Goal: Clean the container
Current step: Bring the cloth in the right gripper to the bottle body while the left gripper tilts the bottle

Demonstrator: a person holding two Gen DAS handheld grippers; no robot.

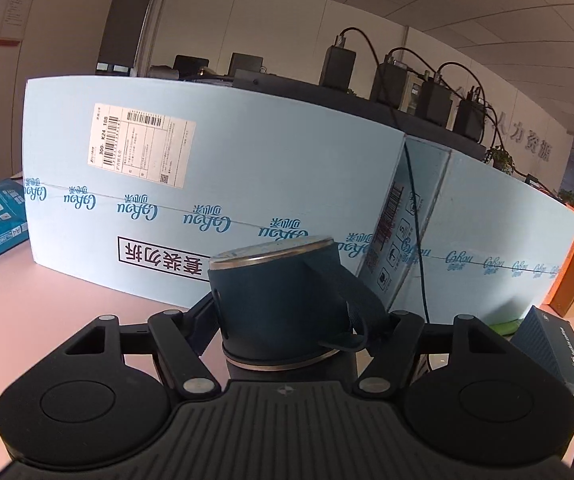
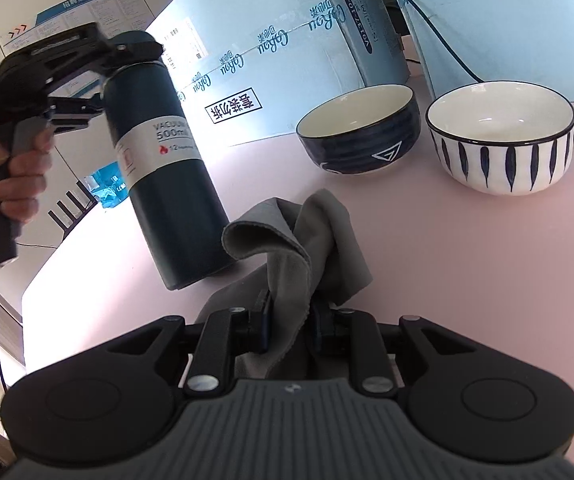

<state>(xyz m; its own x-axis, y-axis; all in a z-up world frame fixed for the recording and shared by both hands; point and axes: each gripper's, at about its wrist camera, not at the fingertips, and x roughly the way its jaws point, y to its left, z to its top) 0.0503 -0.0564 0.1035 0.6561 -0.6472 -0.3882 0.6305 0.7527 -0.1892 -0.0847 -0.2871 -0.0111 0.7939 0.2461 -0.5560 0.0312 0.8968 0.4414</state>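
A dark blue flask point(image 2: 163, 168) with a pale label band stands tilted, its base on the pink counter point(image 2: 467, 264), lid on with a strap loop. A crumpled grey cloth point(image 2: 307, 240) sits just beside its base.

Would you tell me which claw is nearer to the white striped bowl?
Right. The right claw, holding the grey cloth, sits just before the white striped bowl; the left claw grips the bottle farther away.

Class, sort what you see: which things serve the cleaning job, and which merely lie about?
In use: flask, held near its cap by left gripper; grey cloth, pinched in right gripper.

Lying about: dark bowl, striped bowl, blue boxes.
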